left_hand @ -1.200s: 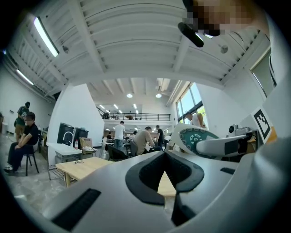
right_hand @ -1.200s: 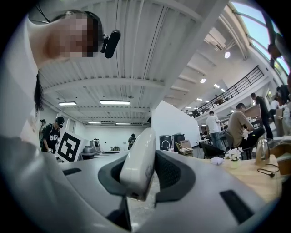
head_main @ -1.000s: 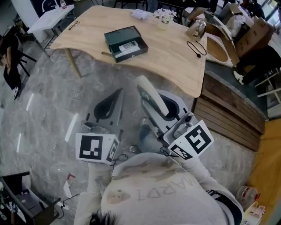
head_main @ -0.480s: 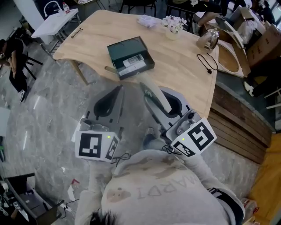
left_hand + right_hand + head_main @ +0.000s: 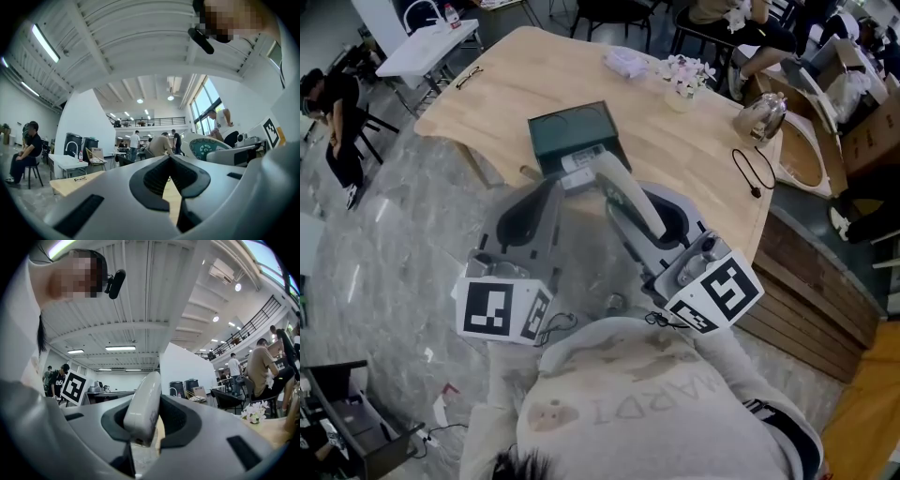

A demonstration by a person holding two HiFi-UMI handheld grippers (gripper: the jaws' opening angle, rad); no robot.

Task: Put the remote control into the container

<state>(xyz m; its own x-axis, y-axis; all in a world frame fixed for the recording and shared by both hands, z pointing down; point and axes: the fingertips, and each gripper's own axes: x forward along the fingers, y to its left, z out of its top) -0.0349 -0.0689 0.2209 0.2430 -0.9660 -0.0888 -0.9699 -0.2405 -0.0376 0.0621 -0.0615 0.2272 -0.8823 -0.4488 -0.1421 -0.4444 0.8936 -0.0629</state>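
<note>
Grey marbled floor (image 5: 389,253) spreads under a pale wooden table (image 5: 694,150) with a curved near edge, in a big open hall where other people sit at desks farther off. At the far left a person in black (image 5: 337,98) sits beside a white table (image 5: 422,39). A pair of glasses (image 5: 471,77) lies on the wooden table's far left corner. Nearer, the left gripper (image 5: 548,192) points level toward the table. In the left gripper view its dark pads (image 5: 154,180) meet at the tips and nothing is between them. Its marker cube (image 5: 502,311) sits close to the person's grey sweatshirt (image 5: 619,403). Just beyond the left gripper, the container (image 5: 572,131), a dark green open box with a white label inside, lies on the table near its near edge. The remote control (image 5: 628,195), long and off-white, is not in it. It is clamped between the jaws of the right gripper (image 5: 649,217) and sticks out forward, tilted toward the far left. In the head view its far end overlaps the container's near right corner; whether it touches the box cannot be told. The right gripper view shows both pads pressed against the remote's sides. Right of that gripper's marker cube (image 5: 717,292), a loop of black cable (image 5: 754,171) lies on the table. White flowers (image 5: 686,71) and a shiny kettle (image 5: 763,114) stand at the table's far right.
</note>
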